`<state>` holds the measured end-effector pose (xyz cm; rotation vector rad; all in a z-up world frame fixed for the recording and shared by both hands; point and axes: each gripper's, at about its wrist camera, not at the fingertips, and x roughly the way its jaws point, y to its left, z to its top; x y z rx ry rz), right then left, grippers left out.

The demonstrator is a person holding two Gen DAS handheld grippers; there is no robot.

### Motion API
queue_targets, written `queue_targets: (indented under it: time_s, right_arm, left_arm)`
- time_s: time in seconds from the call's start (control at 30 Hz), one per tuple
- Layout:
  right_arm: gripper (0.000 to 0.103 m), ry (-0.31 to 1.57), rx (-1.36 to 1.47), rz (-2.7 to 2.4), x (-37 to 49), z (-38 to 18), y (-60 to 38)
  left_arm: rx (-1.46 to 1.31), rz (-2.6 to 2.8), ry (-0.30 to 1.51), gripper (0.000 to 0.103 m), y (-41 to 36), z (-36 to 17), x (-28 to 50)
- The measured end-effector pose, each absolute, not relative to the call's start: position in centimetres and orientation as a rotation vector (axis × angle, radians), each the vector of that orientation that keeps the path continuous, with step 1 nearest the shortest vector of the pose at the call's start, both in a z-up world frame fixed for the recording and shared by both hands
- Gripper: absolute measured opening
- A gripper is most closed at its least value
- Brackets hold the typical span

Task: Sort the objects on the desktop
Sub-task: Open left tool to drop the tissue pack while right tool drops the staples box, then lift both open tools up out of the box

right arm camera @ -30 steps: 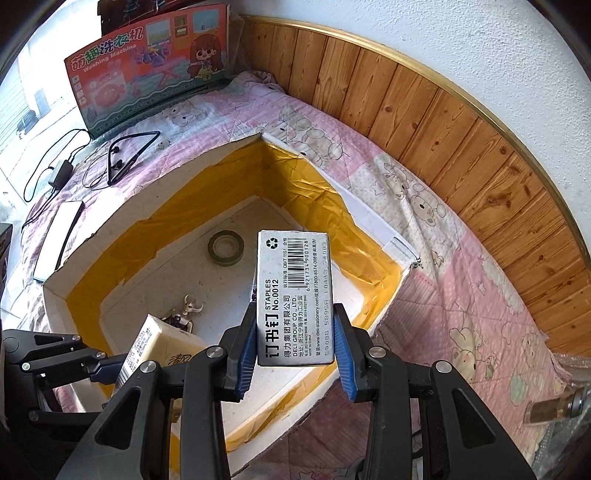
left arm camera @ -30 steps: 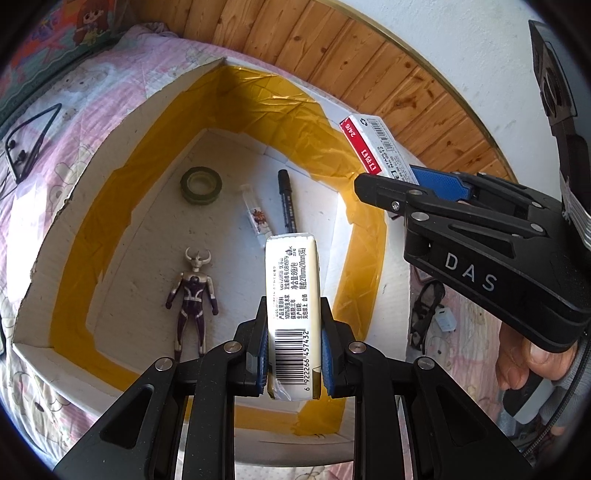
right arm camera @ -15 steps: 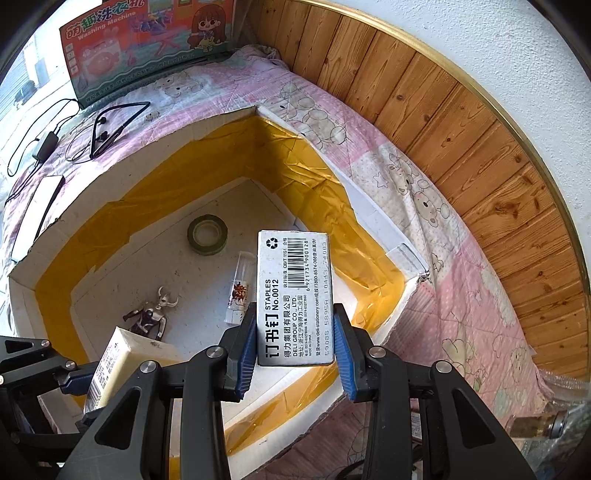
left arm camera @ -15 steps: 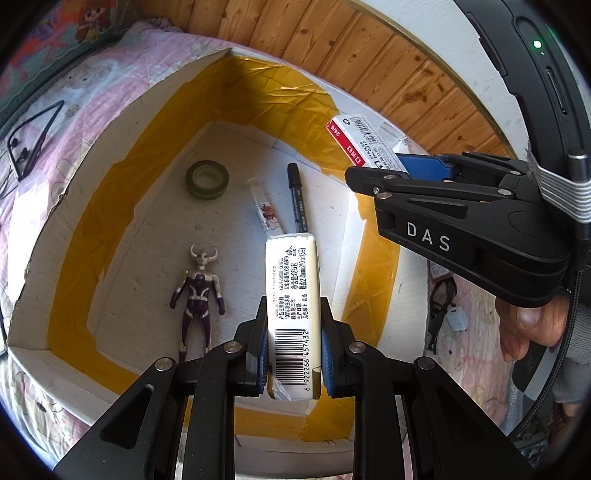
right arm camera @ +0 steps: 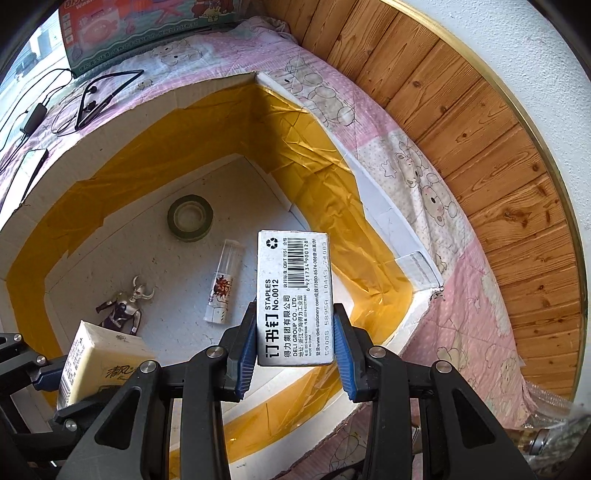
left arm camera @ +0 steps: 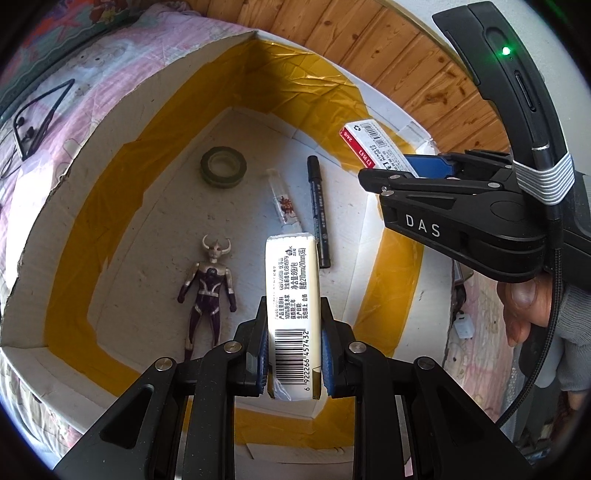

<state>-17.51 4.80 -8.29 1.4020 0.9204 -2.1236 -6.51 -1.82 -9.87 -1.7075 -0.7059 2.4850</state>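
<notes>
My left gripper [left arm camera: 293, 362] is shut on a cream tissue pack [left arm camera: 293, 314], held above the open white box [left arm camera: 55, 177] lined with yellow tape. My right gripper [right arm camera: 295, 354] is shut on a grey staples box [right arm camera: 295, 295], also above the box, near its right wall. In the left wrist view the staples box [left arm camera: 373, 146] and right gripper show at upper right. The tissue pack [right arm camera: 99, 354] shows at lower left in the right wrist view. In the box lie a tape roll [left arm camera: 223, 166], a toy figure [left arm camera: 210, 284], a clear tube [left arm camera: 284, 201] and a black marker [left arm camera: 319, 210].
The box sits on a pink bear-print cloth [right arm camera: 424, 177] beside a wood-panelled wall [right arm camera: 498, 147]. Black earphones and cables [right arm camera: 92, 99] and a toy carton [right arm camera: 147, 33] lie beyond the box's far left.
Both grippers have moved further over the box, bringing its contents closer in view. The right gripper has shifted forward over the right wall. Both grips are unchanged.
</notes>
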Motion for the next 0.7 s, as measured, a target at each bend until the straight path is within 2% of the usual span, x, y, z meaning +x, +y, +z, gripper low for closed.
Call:
queue_targets:
  time_s: [0.3, 0.4, 0.5, 0.57, 0.7]
  right_arm:
    - [0.039, 0.978, 1.431, -2.117, -18.5, -9.1, 4.9]
    - [0.04, 0.976, 1.438, -2.122, -18.5, -9.2, 5.0]
    - [0.041, 0.974, 1.448, -2.124, -18.5, -9.1, 5.3]
    - [0.048, 0.973, 1.449, -2.131, -18.5, -9.0, 5.6]
    - [0.049, 0.973, 1.445, -2.137, -18.2, -8.6, 6.0]
  left_arm:
    - [-1.735, 2.455, -0.799, 0.024, -2.5, -10.4, -6.7]
    - [-1.733, 2.438, -0.827, 0.033, -2.6, -10.5, -6.7]
    - [-1.735, 2.43, -0.83, 0.038, -2.5, -10.5, -6.7]
    - [-1.728, 2.425, -0.835, 0.039, -2.5, -10.4, -6.7]
    - [-1.716, 2.423, -0.852, 0.041, -2.6, -10.2, -6.7]
